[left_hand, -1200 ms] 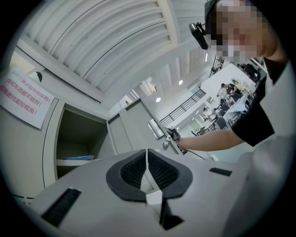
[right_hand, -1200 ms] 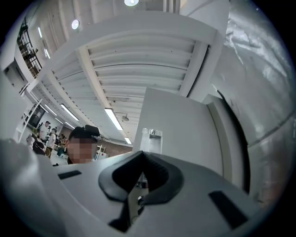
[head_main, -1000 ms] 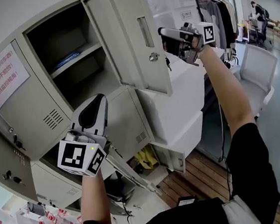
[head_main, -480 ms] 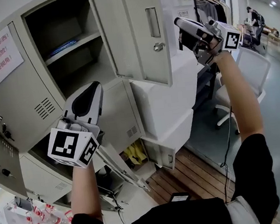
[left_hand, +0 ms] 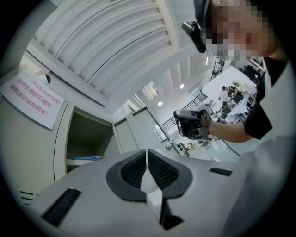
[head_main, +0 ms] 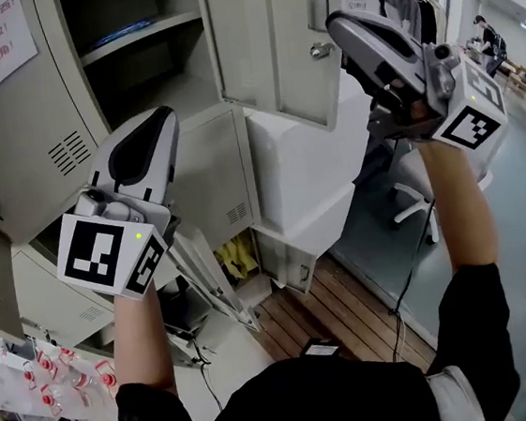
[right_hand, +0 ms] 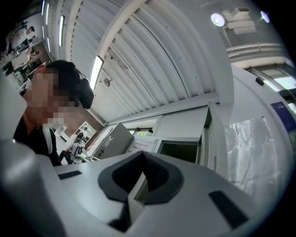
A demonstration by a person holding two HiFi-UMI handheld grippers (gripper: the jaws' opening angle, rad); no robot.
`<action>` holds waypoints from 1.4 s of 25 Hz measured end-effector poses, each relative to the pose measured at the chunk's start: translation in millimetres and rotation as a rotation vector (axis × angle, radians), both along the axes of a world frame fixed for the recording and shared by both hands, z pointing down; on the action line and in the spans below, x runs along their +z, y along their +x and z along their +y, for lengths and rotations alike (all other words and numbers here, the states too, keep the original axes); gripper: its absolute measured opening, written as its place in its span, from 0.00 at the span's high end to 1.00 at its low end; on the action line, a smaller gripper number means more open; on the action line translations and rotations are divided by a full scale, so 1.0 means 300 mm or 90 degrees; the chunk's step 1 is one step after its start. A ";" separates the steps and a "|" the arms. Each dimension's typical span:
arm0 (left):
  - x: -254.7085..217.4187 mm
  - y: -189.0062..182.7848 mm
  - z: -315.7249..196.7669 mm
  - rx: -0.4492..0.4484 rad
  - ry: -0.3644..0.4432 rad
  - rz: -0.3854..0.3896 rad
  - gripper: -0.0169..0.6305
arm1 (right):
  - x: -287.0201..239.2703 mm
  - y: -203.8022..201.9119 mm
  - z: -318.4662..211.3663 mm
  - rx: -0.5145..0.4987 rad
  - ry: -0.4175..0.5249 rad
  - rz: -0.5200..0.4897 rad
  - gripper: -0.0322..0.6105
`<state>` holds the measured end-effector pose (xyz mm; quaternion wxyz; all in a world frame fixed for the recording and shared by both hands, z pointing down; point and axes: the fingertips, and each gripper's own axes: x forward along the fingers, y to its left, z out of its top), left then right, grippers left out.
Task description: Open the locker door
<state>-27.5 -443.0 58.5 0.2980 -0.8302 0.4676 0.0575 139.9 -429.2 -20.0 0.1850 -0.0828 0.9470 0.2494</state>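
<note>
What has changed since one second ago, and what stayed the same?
The right hand-held gripper drew back, away from the edge of the locker door, jaws shut and empty. Nothing was taken hold of or let go. The door stayed open; the left hand-held gripper stayed low, shut.

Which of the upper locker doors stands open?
The right-hand door, swung out near the right gripper, baring a shelf; its left neighbour, the door with the paper notice, is shut.
</note>
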 end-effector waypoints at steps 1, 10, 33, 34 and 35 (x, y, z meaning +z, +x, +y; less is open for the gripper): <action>0.004 -0.008 0.010 -0.003 0.002 0.002 0.95 | 0.022 -0.029 0.013 0.007 -0.001 -0.005 0.93; 0.127 -0.070 0.149 -0.023 -0.012 0.001 0.95 | 0.289 -0.209 0.136 -0.022 -0.042 -0.073 0.93; 1.001 -0.235 0.625 0.067 -0.247 0.081 0.95 | 1.258 -0.553 0.503 -0.006 -0.314 0.020 0.93; 1.038 -0.220 0.659 0.075 -0.264 0.086 0.95 | 1.296 -0.554 0.538 -0.007 -0.327 0.029 0.93; 1.069 -0.211 0.699 0.082 -0.279 0.092 0.95 | 1.333 -0.561 0.580 -0.009 -0.338 0.036 0.93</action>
